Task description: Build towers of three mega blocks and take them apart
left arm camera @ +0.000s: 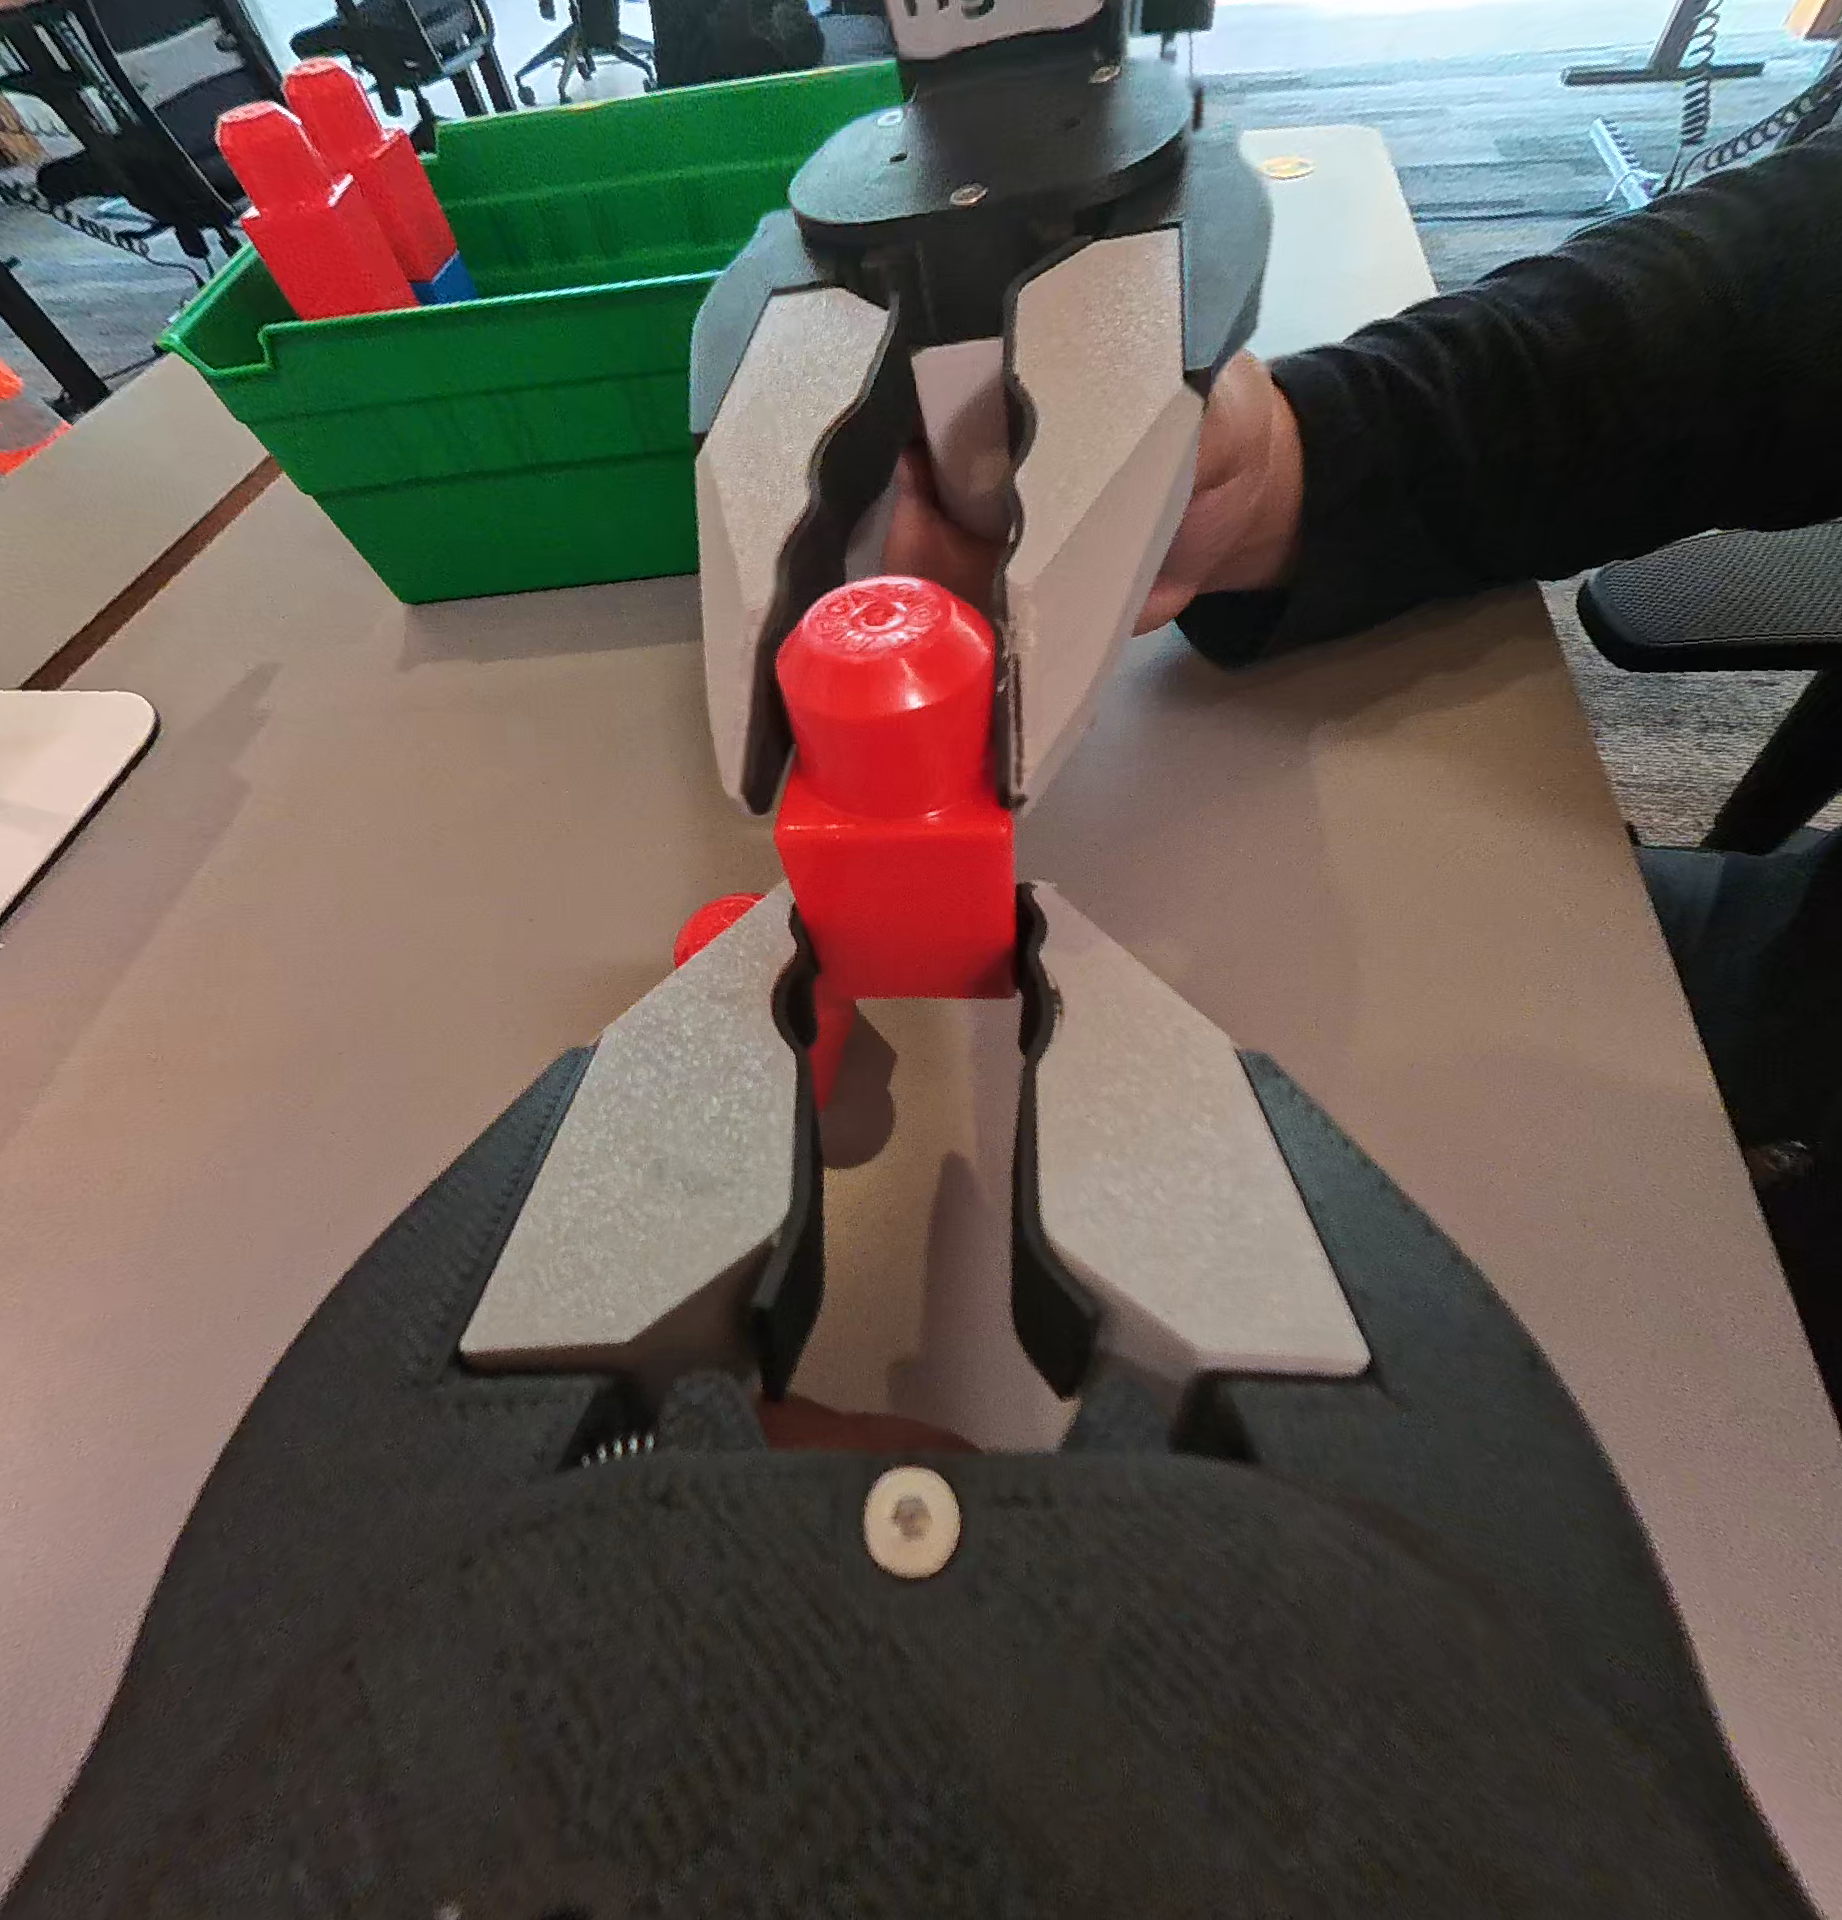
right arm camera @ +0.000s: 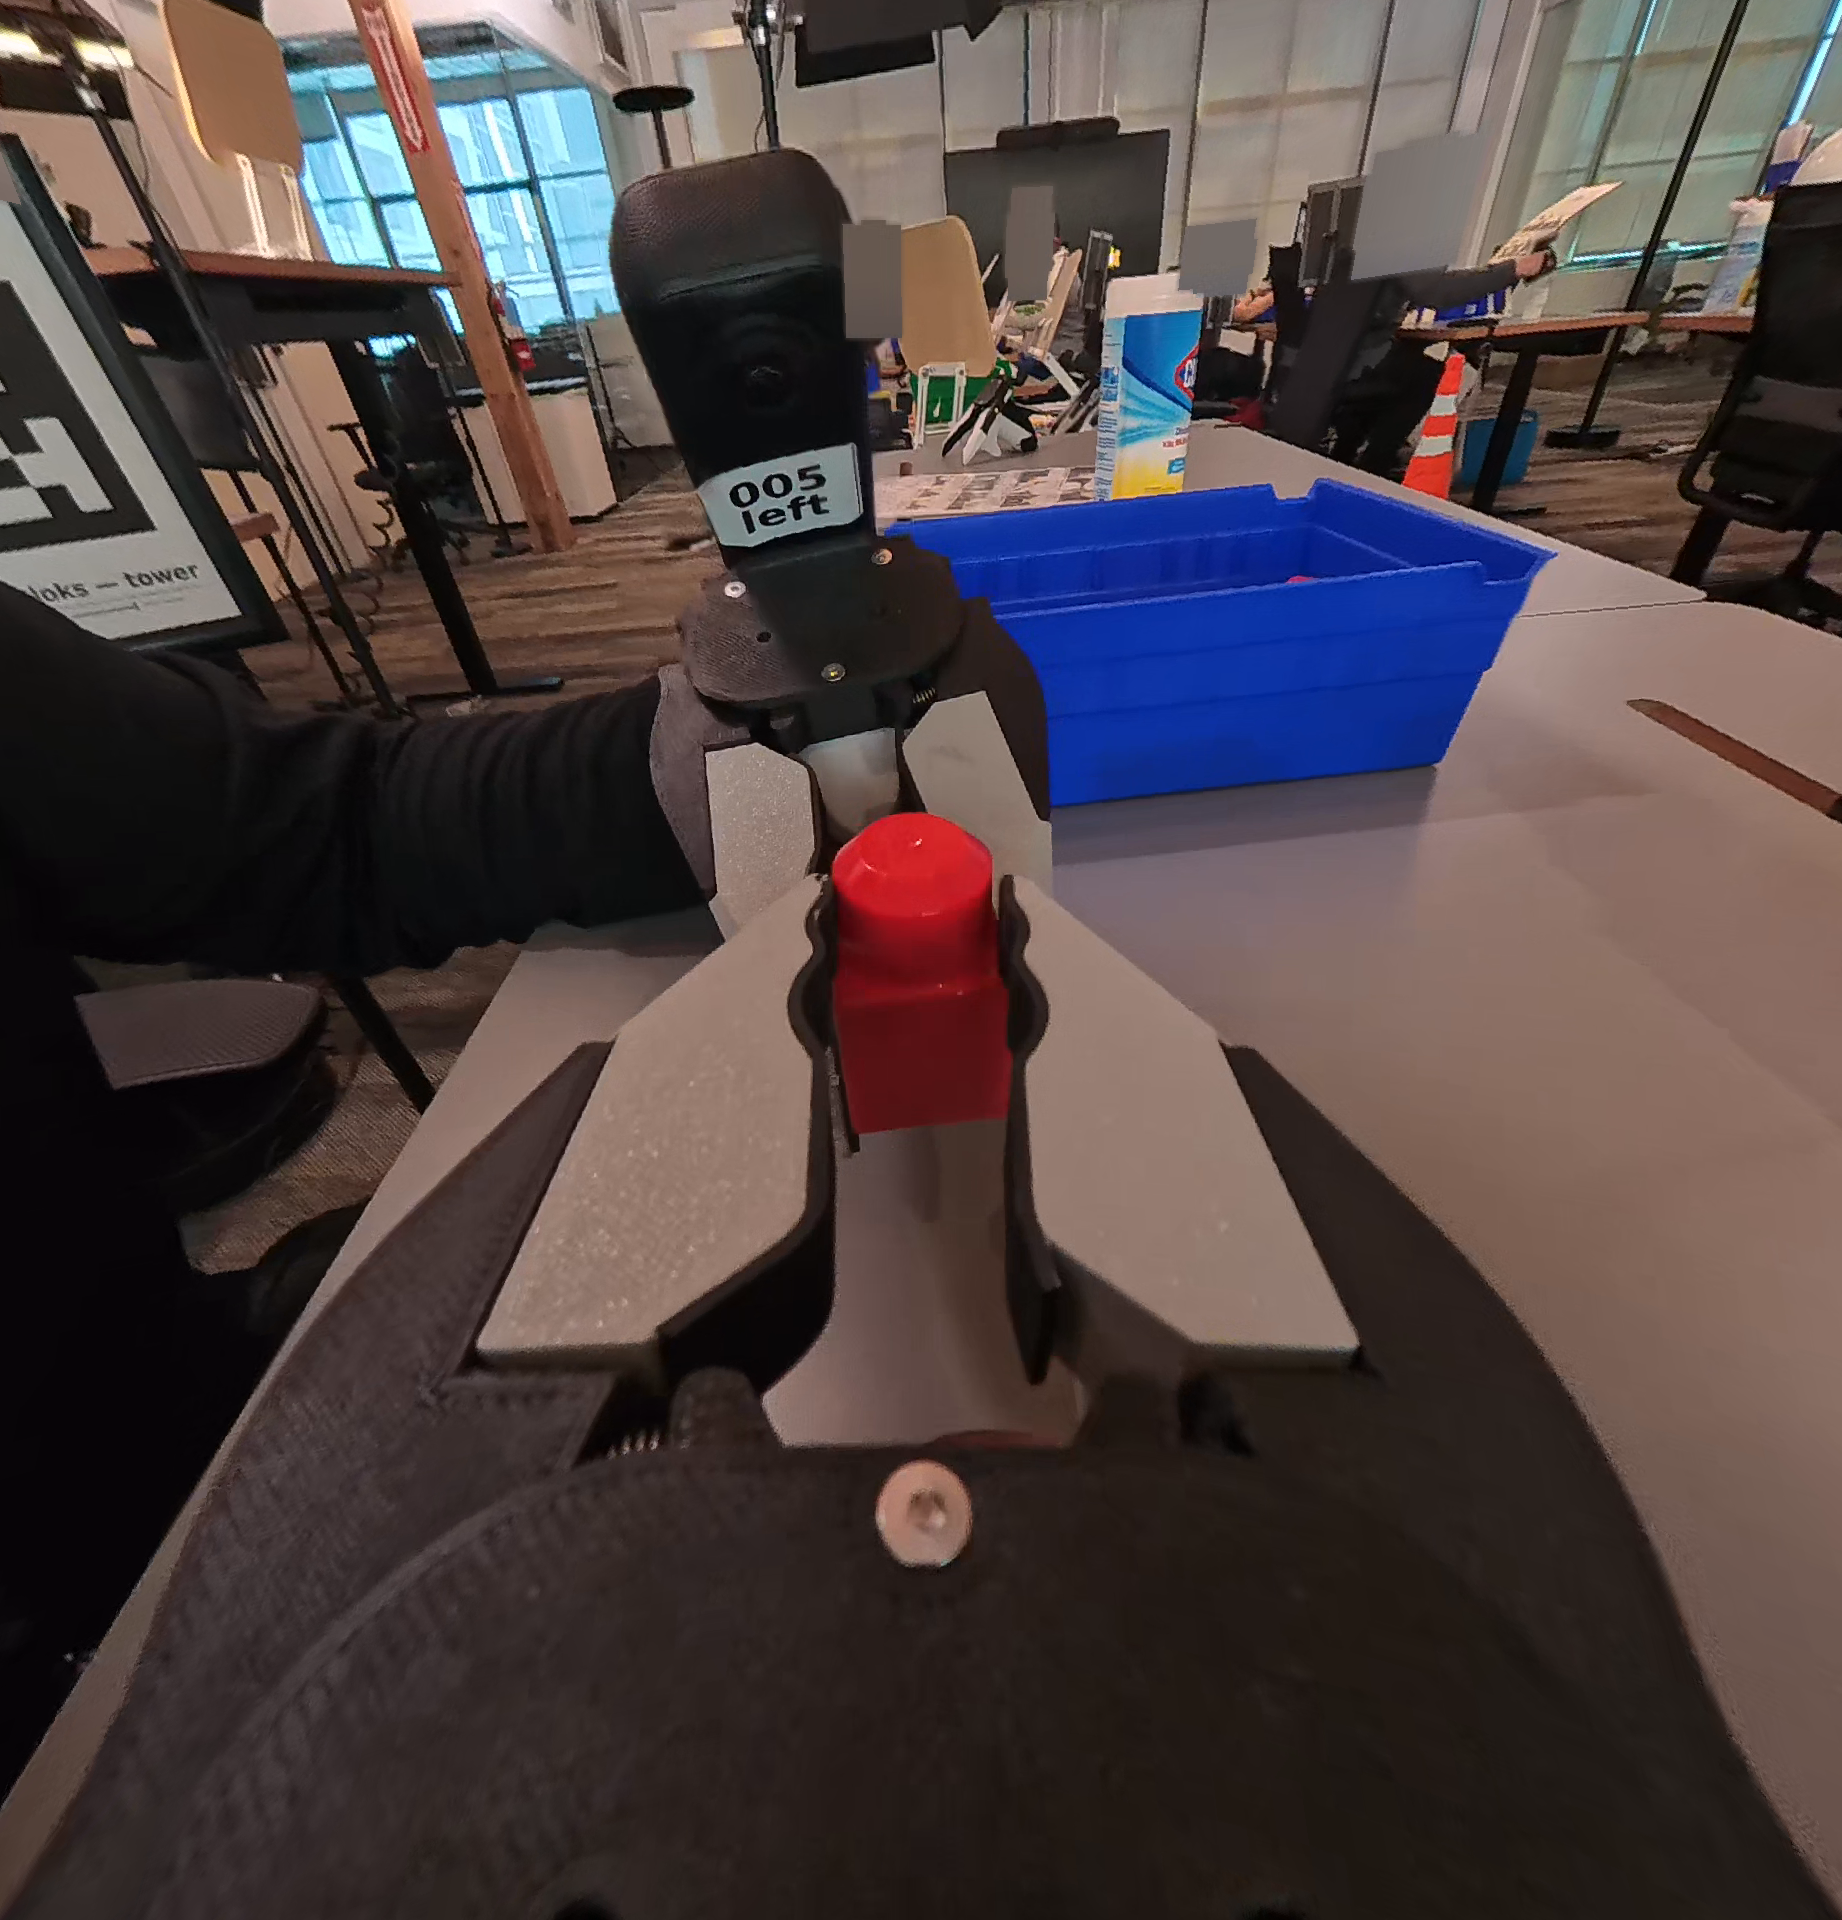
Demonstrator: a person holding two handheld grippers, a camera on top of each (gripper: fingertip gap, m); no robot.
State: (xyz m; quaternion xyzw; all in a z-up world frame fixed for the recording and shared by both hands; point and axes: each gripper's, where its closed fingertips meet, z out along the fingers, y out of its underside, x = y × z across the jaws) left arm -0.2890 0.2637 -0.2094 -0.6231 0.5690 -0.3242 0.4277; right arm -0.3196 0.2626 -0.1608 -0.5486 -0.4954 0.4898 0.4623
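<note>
My left gripper [left arm camera: 912, 935] pinches the square base of the red block [left arm camera: 896, 831], held above the table [left arm camera: 377, 1039]; my right gripper [left arm camera: 886, 717] clamps its round stud from the far side. It looks light, rigid and slick, so flat sides grip best. Another red block [left arm camera: 714, 925] lies just behind; beyond, a green bin [left arm camera: 501, 416] holds stacked blocks [left arm camera: 335, 208].

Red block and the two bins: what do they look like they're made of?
The red single-stud block looks like glossy moulded plastic, with sheen and an embossed stud top. The green ribbed bin and blue ribbed bin look like slightly shiny rigid moulded plastic.
</note>
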